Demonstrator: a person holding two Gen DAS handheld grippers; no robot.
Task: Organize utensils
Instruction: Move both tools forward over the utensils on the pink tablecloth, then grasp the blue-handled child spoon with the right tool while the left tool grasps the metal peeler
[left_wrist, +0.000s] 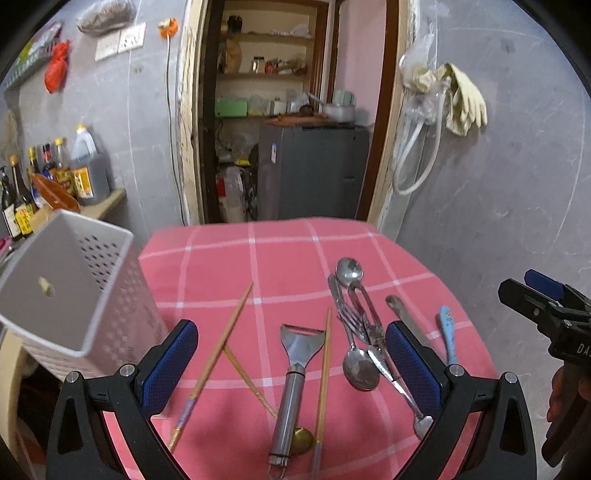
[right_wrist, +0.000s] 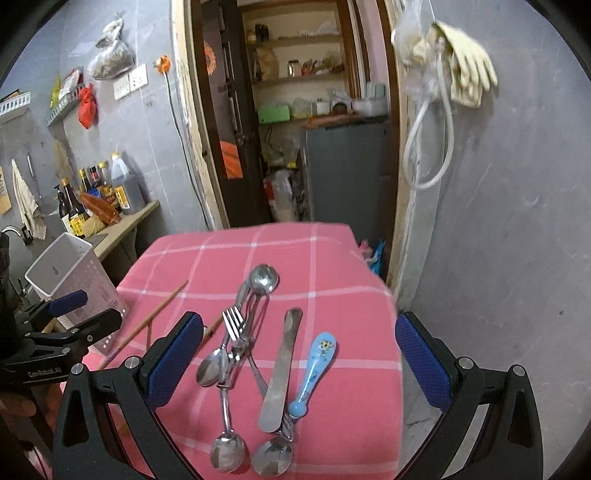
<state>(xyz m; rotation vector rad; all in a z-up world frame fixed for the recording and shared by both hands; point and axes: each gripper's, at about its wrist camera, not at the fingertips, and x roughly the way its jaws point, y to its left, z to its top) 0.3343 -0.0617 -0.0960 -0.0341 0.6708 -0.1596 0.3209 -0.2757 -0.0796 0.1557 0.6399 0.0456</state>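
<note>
Both jaws wide, nothing held. Right hand-held gripper (right_wrist: 299, 363) hovers right over the heap of steel spoons and forks (right_wrist: 236, 343) on the pink checked table (right_wrist: 332, 258), handles running near-to-far. Left hand-held gripper (left_wrist: 291, 369) is nearer the white perforated plastic holder (left_wrist: 74, 284), far left.

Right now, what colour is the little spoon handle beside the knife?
Light blue with a cartoon print; the spoon handle beside the knife shows best in the right wrist view.

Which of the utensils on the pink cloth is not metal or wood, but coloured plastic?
The light blue cartoon-printed spoon, lying at the right end beside the butter knife.
</note>
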